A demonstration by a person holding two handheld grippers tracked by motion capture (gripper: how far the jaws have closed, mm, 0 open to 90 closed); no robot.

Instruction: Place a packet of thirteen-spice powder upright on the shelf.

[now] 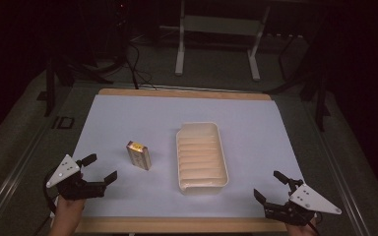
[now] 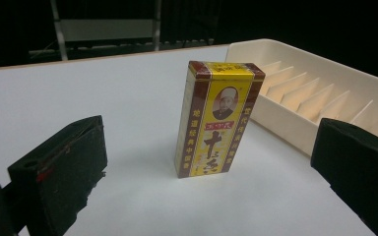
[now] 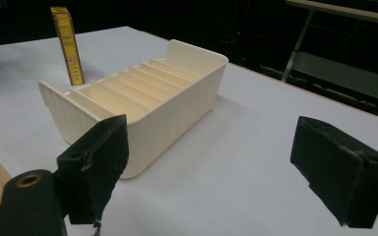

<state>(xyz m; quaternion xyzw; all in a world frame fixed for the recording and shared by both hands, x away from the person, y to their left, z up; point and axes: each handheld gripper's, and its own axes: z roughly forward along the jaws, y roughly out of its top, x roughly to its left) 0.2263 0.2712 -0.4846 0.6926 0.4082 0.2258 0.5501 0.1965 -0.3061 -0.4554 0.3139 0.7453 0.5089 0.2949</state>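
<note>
Yellow box (image 2: 219,118) standing upright on the white table (image 1: 128,118), just beside the cream tray (image 1: 202,184); left gripper (image 1: 101,168) gaping wide before it; right gripper (image 1: 270,186) likewise spread, empty, near the tray.

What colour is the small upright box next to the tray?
Yellow with dark red borders and red lettering; the box shows best in the left gripper view.

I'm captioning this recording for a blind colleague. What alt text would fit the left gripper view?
A tall yellow and dark red box stands upright on a white table, between the open jaws of the left gripper in the foreground. To its right sits a cream tray with slanted dividers; the background is dark.
</note>
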